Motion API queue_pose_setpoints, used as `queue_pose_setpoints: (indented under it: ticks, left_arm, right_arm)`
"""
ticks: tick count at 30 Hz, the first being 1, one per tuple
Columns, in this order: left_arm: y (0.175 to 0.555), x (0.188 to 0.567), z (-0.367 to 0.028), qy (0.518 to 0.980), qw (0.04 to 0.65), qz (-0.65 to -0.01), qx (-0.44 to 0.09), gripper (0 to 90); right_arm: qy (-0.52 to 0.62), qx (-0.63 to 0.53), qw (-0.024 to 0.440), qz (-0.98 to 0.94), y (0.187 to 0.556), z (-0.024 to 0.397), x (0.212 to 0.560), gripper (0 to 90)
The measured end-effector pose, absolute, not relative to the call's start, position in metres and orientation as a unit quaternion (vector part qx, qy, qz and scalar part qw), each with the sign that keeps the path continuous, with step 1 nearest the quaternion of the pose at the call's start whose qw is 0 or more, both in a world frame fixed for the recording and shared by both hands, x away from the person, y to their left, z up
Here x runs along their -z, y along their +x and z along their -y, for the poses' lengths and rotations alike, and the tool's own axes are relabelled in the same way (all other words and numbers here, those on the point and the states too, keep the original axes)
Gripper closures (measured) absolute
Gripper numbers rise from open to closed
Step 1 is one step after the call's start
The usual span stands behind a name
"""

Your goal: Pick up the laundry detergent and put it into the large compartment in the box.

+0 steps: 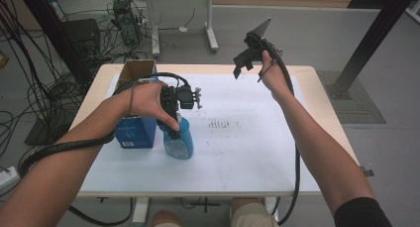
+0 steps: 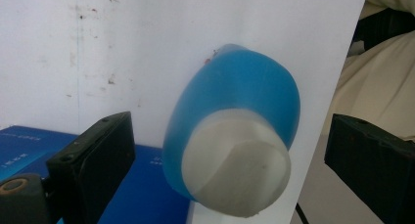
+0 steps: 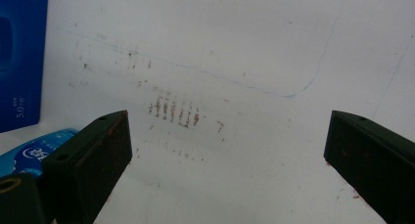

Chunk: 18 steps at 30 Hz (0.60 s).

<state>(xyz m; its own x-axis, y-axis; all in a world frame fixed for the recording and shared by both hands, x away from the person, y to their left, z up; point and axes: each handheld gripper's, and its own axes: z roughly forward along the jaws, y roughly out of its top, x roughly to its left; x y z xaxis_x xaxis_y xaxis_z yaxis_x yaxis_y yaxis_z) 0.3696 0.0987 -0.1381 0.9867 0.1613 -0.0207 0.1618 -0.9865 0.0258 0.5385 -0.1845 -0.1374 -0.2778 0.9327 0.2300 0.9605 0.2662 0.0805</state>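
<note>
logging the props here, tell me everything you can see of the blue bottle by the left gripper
The blue bottle looks like glossy translucent plastic with a broad white cap and a printed label on its front. In the high view it stands on the white sheet covering the table, right beside a blue box; whether they touch is unclear. The left gripper is over its top. In the left gripper view the cap sits between the spread black fingers, neither touching it.

Grey floor [image 1: 317, 33] surrounds a wooden table [image 1: 324, 110] under a white sheet [image 1: 247, 152]; cables [image 1: 29, 93] at 9 o'clock, second table's legs [image 1: 210, 24] at 12 o'clock.
</note>
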Motion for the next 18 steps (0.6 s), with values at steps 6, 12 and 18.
queue_pose_setpoints:
  ticks: [6,12,18]
  left_arm:
    - [0.3686,0.1424,-0.0974,0.997,0.01,-0.081,0.01,5.0]
    - [0.3677,0.1456,-0.0964,0.996,0.006,-0.085,0.01,5.1]
    - [0.3673,0.1466,-0.0937,0.996,0.004,-0.083,0.011,6.0]
  right_arm:
    - [-0.598,0.101,0.068,0.792,0.5387,0.1842,0.1387,3.8]
    - [-0.6,0.101,0.07,0.79,0.539,0.1861,0.14,3.8]
    - [-0.6,0.101,0.069,0.79,0.5384,0.1871,0.1411,3.8]
